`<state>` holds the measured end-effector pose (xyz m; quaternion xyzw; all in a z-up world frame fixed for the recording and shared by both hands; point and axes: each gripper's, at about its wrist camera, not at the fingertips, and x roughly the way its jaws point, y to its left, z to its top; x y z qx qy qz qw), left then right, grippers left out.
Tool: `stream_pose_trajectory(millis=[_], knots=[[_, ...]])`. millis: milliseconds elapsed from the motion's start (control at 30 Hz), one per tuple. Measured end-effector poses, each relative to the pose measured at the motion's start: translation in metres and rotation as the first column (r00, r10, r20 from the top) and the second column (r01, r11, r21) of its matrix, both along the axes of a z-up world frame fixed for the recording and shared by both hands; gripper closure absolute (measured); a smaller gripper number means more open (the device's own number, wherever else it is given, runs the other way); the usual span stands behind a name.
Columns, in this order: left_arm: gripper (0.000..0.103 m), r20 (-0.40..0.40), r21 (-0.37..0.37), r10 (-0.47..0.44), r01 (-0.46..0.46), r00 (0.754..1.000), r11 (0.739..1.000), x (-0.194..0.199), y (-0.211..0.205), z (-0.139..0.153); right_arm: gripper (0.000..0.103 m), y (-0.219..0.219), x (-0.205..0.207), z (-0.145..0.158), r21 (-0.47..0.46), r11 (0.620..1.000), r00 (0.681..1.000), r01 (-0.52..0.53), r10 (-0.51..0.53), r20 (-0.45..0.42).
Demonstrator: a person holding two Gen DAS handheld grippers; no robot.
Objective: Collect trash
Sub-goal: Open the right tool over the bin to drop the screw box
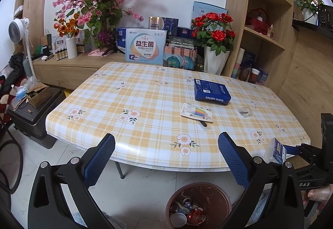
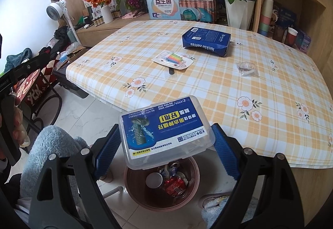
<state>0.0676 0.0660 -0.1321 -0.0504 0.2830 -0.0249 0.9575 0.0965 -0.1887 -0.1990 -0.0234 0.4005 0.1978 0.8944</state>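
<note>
Fingers of the right gripper (image 2: 166,143) pinch a clear plastic box (image 2: 166,128) with a blue label from both sides, holding it in the air just off the near edge of the counter (image 2: 208,83) and right above the brown trash bin (image 2: 133,187) on the floor. Inside the bin lie a crushed red can (image 2: 174,184) and a white round lid or cup (image 2: 153,180); the rest of its contents are too jumbled to tell. Left gripper (image 1: 166,150) fingers are spread wide with nothing between them, hovering near the counter edge, the bin below them partly cut off by the frame. On the counter, farther away, rest a blue coffee box (image 2: 206,40), a pack of coloured markers (image 2: 172,59) with a small dark item half hidden beneath its near edge, and a crumpled clear wrapper (image 2: 246,68) to the right, well apart from both grippers.
</note>
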Motion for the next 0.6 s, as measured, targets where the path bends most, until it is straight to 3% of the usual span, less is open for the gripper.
stream_pose_trajectory(millis=[333, 400, 600], knots=[[0.006, -0.013, 0.005, 0.015, -0.015, 1.0, 1.0, 0.0014, 0.002, -0.003, 0.017, 0.0058, 0.0009, -0.0049, -0.01, 1.0, 1.0, -0.015, 0.015, -0.021], [0.006, -0.012, 0.005, 0.014, -0.014, 1.0, 1.0, 0.0013, 0.0021, -0.003, 0.012, 0.0056, 0.0012, -0.0043, -0.011, 1.0, 1.0, -0.009, 0.009, -0.014], [0.006, -0.02, 0.0, 0.018, -0.018, 1.0, 1.0, 0.0012, 0.0039, -0.0064, 0.011, 0.0004, 0.0041, -0.0017, -0.01, 1.0, 1.0, 0.018, -0.018, 0.002]])
